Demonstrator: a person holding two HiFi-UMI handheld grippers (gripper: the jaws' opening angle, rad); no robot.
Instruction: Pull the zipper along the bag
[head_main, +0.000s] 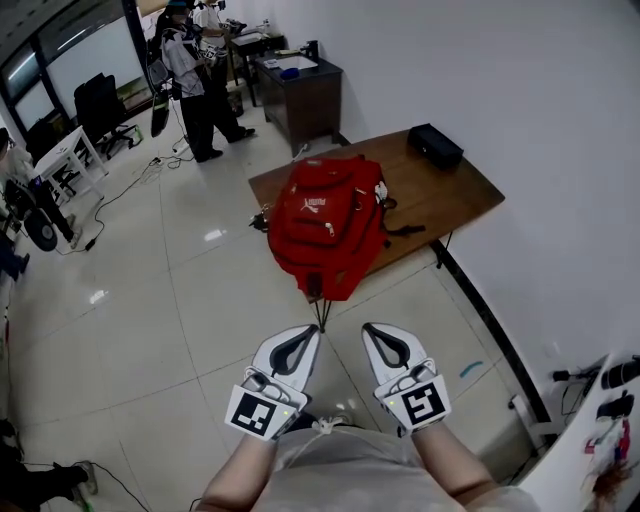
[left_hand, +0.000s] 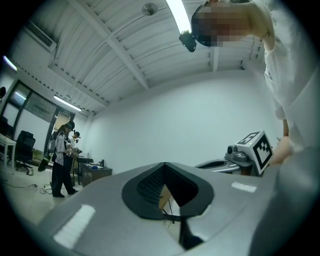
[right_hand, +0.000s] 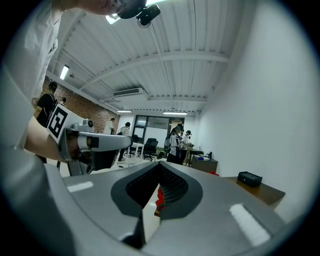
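A red backpack (head_main: 325, 225) lies on a brown wooden table (head_main: 455, 195), with its near end hanging over the table's front edge. Both grippers are held low, well short of the bag and touching nothing. My left gripper (head_main: 305, 333) and right gripper (head_main: 378, 331) sit side by side, each with its jaws shut and empty. In the left gripper view the left gripper (left_hand: 170, 200) points up toward the wall and ceiling. In the right gripper view a sliver of the red backpack (right_hand: 159, 196) shows through the gap in the right gripper (right_hand: 152, 202).
A black box (head_main: 435, 145) sits at the table's far right corner. A dark desk (head_main: 300, 90) stands behind, with people (head_main: 195, 80) beside it. Cables lie on the tiled floor at left. A white wall runs along the right, and a white surface (head_main: 600, 440) sits at lower right.
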